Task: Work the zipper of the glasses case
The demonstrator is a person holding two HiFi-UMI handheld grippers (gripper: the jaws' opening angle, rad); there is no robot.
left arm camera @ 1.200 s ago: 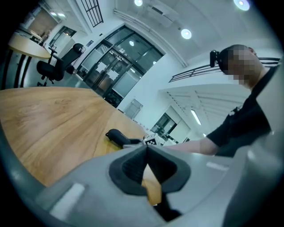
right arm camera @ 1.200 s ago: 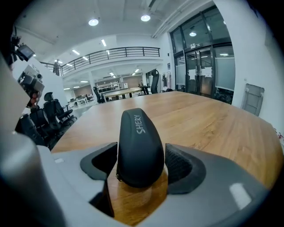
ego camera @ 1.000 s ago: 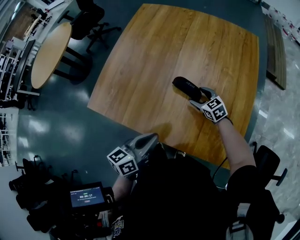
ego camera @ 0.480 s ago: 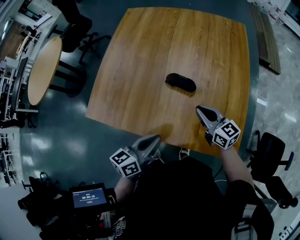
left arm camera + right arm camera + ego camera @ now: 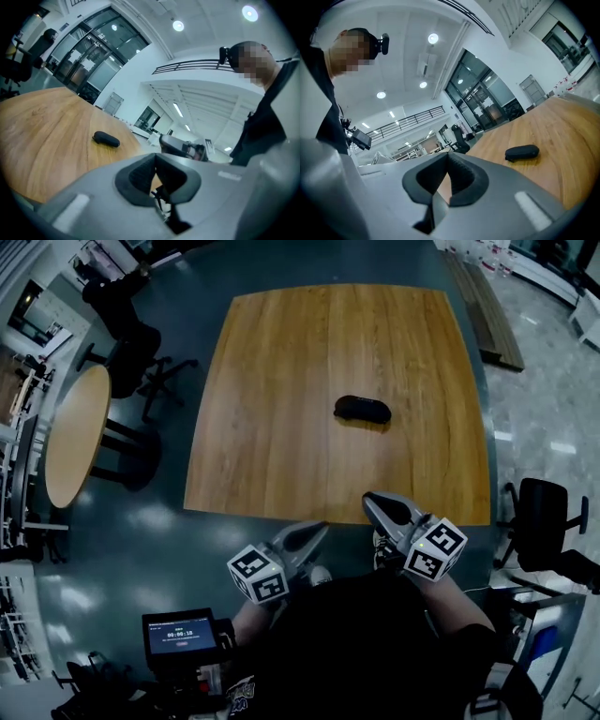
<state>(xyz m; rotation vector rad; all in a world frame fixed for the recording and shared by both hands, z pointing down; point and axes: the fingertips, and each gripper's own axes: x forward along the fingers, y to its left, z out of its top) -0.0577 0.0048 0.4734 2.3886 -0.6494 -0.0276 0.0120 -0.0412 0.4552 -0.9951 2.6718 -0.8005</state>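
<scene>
While jaws of left gripper [image 5: 319, 529] and right gripper [image 5: 373, 502] sit fully closed, empty, glasses case [image 5: 362, 409] lies on wooden worktop [image 5: 272, 427], well apart from both; round table [image 5: 75, 442] far left of case.

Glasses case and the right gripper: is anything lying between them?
No, just bare table. In the head view, only plain wood stretches from the glasses case to the right gripper at the near edge.
</scene>
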